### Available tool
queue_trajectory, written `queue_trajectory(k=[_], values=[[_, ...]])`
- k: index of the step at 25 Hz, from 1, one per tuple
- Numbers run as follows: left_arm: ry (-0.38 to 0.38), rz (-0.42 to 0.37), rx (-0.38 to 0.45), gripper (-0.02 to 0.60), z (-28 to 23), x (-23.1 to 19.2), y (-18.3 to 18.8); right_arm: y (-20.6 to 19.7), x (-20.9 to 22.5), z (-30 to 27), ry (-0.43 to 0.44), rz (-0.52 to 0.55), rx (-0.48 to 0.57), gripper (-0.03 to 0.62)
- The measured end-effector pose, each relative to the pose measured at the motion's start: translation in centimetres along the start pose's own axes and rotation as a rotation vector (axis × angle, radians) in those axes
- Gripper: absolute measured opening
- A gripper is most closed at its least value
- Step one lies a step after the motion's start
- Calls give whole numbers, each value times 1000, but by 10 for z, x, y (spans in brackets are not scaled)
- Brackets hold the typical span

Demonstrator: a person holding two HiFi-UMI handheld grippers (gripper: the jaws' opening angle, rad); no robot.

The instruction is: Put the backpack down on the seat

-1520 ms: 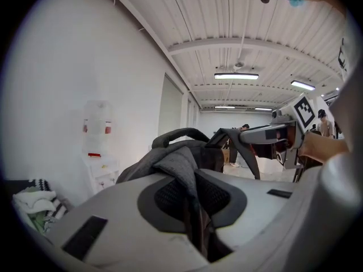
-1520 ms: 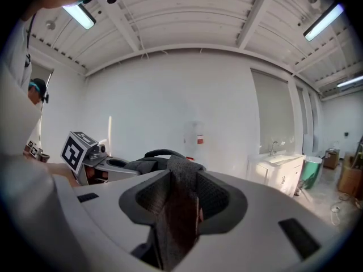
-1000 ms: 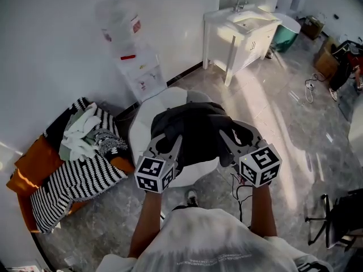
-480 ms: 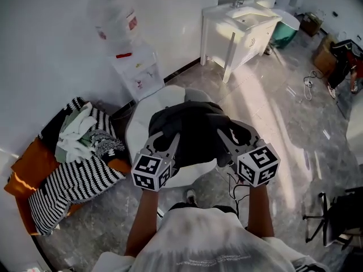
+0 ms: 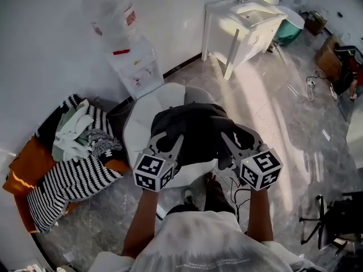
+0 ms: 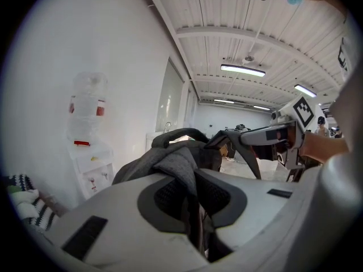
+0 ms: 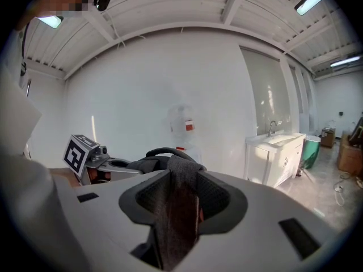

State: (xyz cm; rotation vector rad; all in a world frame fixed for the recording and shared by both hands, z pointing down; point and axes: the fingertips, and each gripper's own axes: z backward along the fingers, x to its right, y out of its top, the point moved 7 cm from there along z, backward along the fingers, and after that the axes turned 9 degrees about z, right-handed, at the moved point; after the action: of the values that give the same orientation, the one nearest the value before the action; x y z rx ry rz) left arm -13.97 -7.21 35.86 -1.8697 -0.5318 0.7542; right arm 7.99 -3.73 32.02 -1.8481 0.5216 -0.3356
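A dark grey backpack (image 5: 193, 130) hangs over the white round seat (image 5: 148, 111), held up between both grippers. My left gripper (image 5: 164, 142) is shut on the backpack's left side, with grey fabric (image 6: 180, 169) pinched between its jaws. My right gripper (image 5: 229, 140) is shut on the right side, a fabric strip (image 7: 178, 205) running down between its jaws. The bag's top handle (image 7: 164, 152) shows beyond the right jaws. Whether the backpack touches the seat is hidden by the bag itself.
A water dispenser (image 5: 131, 52) stands against the wall behind the seat. Striped and orange cushions (image 5: 68, 169) lie left. A white sink cabinet (image 5: 249, 24) is at the back right. A person's foot (image 5: 212, 186) and cables (image 5: 238, 194) are on the floor below.
The grippers and backpack have stayed almost in place over the seat. The person's foot has stepped forward into view below the bag.
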Motion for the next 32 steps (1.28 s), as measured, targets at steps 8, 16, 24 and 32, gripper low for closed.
queue_trajectory(k=[8, 16, 24, 32], values=[[0, 22, 5, 55, -51, -32, 4, -5, 48, -54, 55, -10, 29, 141], [58, 78, -37, 58, -115, -70, -2, -22, 105, -123, 126, -3, -38, 141], [118, 107, -64, 60, -171, -103, -7, -36, 154, -182, 182, 14, -108, 141], [155, 155, -96, 63, -205, -128, -26, -55, 178, -225, 230, 21, -155, 141]])
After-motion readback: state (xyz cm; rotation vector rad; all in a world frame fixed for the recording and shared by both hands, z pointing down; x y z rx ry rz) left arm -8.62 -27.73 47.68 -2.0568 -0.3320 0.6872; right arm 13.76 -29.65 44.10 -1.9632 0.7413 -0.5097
